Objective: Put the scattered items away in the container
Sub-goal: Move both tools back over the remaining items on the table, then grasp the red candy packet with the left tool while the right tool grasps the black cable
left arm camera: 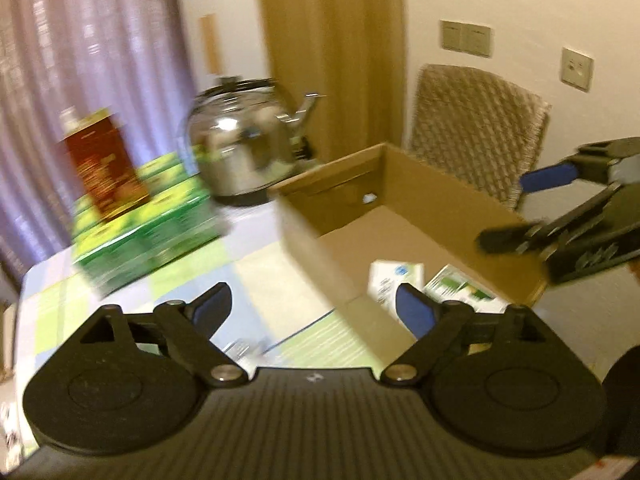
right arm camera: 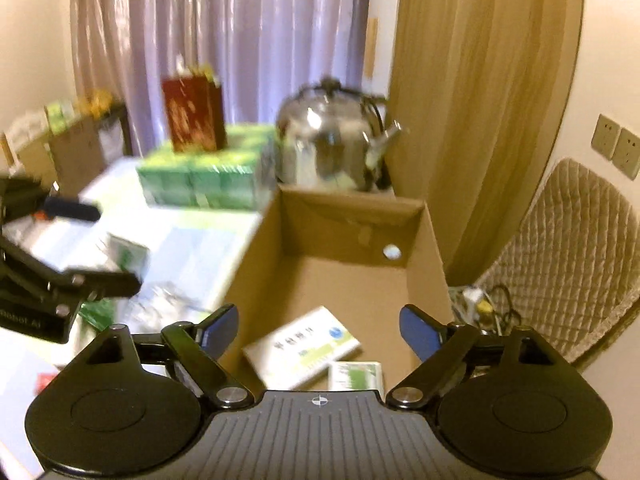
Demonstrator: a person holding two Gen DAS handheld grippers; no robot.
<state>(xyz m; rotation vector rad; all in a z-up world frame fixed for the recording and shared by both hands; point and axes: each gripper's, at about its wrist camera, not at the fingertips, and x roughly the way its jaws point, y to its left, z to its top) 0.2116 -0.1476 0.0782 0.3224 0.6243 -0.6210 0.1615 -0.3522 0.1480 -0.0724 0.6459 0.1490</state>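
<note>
Checked table [left arm camera: 260,280], cardboard box [right arm camera: 340,280] long axis receding, white packet [right arm camera: 304,344] lying diagonally inside

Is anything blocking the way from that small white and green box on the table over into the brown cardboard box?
Nothing visible does. The small white and green box lies on the table left of the open brown cardboard box; only that box's own side wall rises between them, and its top is uncovered.

Two small boxes [right arm camera: 302,346] [right arm camera: 355,376] in one cardboard box [right arm camera: 348,204], one kettle [right arm camera: 330,140]
</note>
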